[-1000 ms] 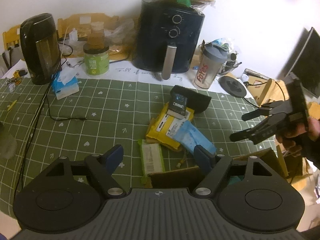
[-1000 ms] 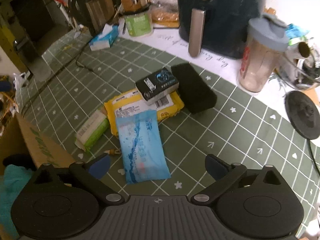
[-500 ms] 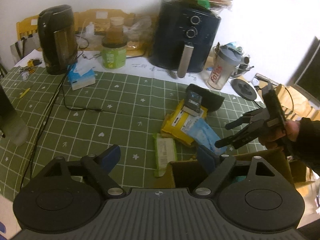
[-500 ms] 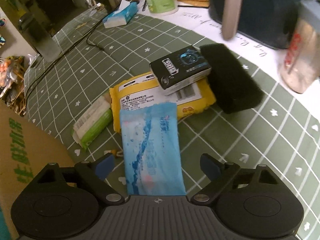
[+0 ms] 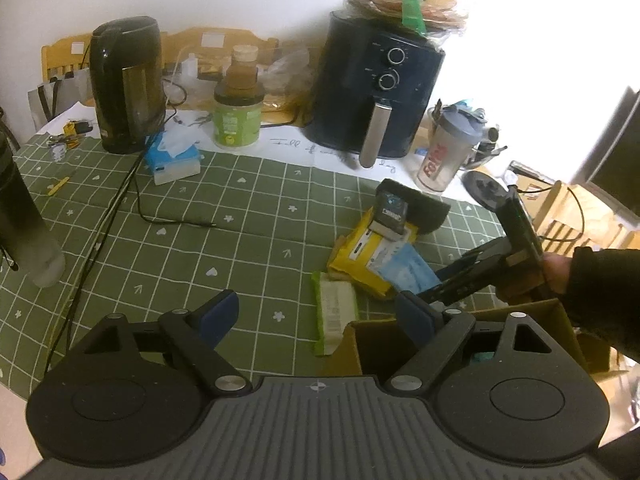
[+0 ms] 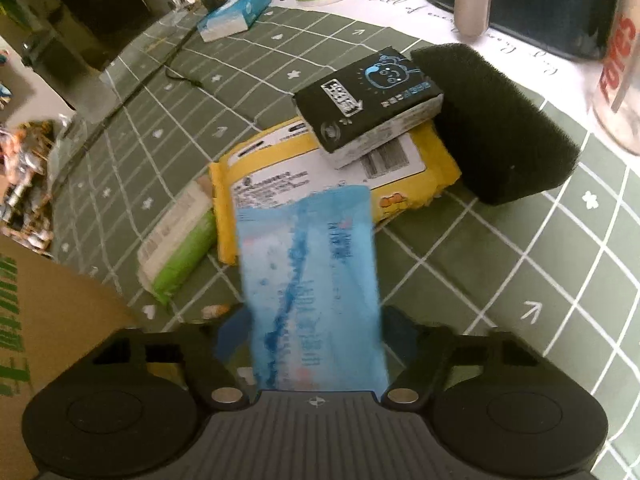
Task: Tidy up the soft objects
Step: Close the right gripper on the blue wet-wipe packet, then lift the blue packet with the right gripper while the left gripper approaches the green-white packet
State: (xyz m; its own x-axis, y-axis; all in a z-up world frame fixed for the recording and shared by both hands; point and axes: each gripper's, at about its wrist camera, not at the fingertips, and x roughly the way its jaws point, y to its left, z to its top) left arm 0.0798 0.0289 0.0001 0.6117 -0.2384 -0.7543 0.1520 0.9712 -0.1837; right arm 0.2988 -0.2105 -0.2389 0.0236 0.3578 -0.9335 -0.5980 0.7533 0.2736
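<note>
A blue tissue pack (image 6: 312, 280) lies on the green checked cloth, its far end over a yellow wipes pack (image 6: 280, 168). My right gripper (image 6: 316, 328) points steeply down over it with its jaws closing. Both pads touch the pack's long sides. A small black pack (image 6: 368, 96) rests on the yellow one, beside a black sponge block (image 6: 500, 128). A green pack (image 6: 180, 248) lies to the left. In the left wrist view my left gripper (image 5: 316, 312) hovers open and holds nothing, near the green pack (image 5: 334, 312). That view also shows the right gripper (image 5: 452, 280) down at the blue pack (image 5: 408, 272).
An open cardboard box (image 5: 520, 312) stands at the table's near edge, below the right hand (image 5: 556, 272). At the back stand a kettle (image 5: 128, 84), a green jar (image 5: 236, 120), an air fryer (image 5: 380, 92) and a shaker bottle (image 5: 444, 152). A tissue box (image 5: 172, 156) and cables (image 5: 120, 208) lie left.
My right gripper has sunk onto the blue pack and its jaws have narrowed from wide apart to the pack's sides. The left gripper has widened slightly and stayed over the table.
</note>
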